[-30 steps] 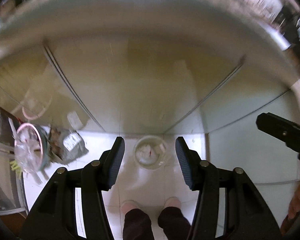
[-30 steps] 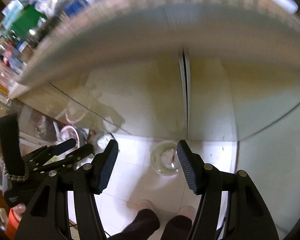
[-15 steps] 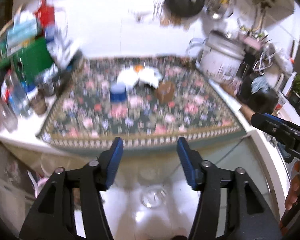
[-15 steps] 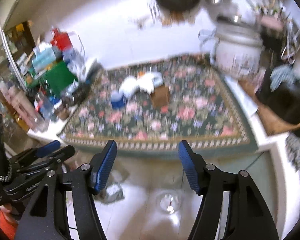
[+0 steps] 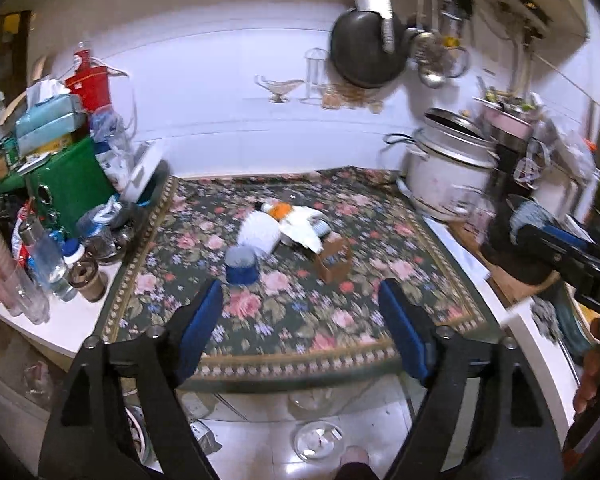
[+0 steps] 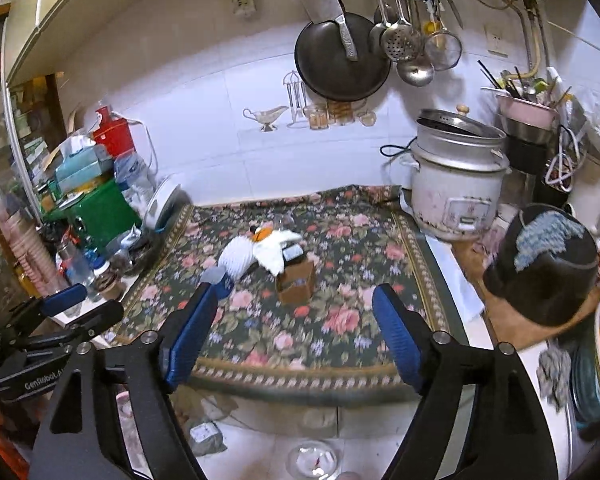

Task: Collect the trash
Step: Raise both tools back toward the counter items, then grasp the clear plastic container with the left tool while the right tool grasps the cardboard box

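Note:
On a floral cloth [image 5: 340,316] [image 6: 340,320] covering the counter lie white crumpled paper [image 5: 260,234] [image 6: 238,256], a white and orange wrapper [image 5: 296,224] [image 6: 274,250], a blue cup [image 5: 241,266] [image 6: 220,278] and a small brown cardboard box [image 5: 334,262] [image 6: 296,282]. My left gripper [image 5: 300,328] is open and empty, in front of the counter's near edge. My right gripper [image 6: 290,332] is open and empty, also short of the edge. A clear bowl [image 5: 318,440] [image 6: 312,460] with scraps sits on the floor below.
A white rice cooker [image 6: 454,196] stands at the back right, a black pot [image 6: 540,268] to its right. Bottles, jars and a green box [image 5: 72,188] crowd the left side. A pan [image 6: 340,56] and ladles hang on the wall.
Both grippers have swung up from facing the floor and cabinet front to facing the counter top. Both stay open and empty.

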{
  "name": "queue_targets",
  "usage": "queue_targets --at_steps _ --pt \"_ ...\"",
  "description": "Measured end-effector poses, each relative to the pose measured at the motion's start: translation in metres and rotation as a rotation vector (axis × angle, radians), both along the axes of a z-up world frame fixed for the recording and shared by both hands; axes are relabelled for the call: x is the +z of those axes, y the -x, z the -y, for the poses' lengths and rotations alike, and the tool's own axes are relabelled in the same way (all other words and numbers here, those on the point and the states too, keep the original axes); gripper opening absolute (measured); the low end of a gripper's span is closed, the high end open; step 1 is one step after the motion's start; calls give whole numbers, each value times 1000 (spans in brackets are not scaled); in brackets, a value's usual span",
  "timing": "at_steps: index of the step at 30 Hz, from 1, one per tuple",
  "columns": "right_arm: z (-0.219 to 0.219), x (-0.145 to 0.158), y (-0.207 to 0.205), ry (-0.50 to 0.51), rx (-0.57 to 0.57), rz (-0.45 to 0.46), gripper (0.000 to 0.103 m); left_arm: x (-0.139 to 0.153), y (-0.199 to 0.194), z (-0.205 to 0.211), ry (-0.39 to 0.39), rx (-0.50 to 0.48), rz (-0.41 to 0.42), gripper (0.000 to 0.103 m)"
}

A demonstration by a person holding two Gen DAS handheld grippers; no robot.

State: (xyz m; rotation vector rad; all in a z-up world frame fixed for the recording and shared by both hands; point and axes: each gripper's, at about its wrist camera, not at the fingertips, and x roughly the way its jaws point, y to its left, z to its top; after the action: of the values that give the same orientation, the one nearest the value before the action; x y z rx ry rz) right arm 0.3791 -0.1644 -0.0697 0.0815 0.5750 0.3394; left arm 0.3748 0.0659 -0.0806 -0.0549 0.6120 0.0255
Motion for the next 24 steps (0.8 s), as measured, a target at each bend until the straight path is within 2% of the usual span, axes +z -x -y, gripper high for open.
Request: queue_targets --at_steps 8,13,19,24 --pt "12 -8 -81 14 140 -84 79 1 -62 -8 10 156 -43 85" --pt "7 -24 -120 42 213 -122 79 -14 -91 -20 31 259 -79 85" --pt "-11 -49 -158 26 274 -228 79 -46 -129 -43 54 310 -179 85" --pt "-35 -80 -184 71 253 -308 79 -85 -169 -68 68 292 -278 85"
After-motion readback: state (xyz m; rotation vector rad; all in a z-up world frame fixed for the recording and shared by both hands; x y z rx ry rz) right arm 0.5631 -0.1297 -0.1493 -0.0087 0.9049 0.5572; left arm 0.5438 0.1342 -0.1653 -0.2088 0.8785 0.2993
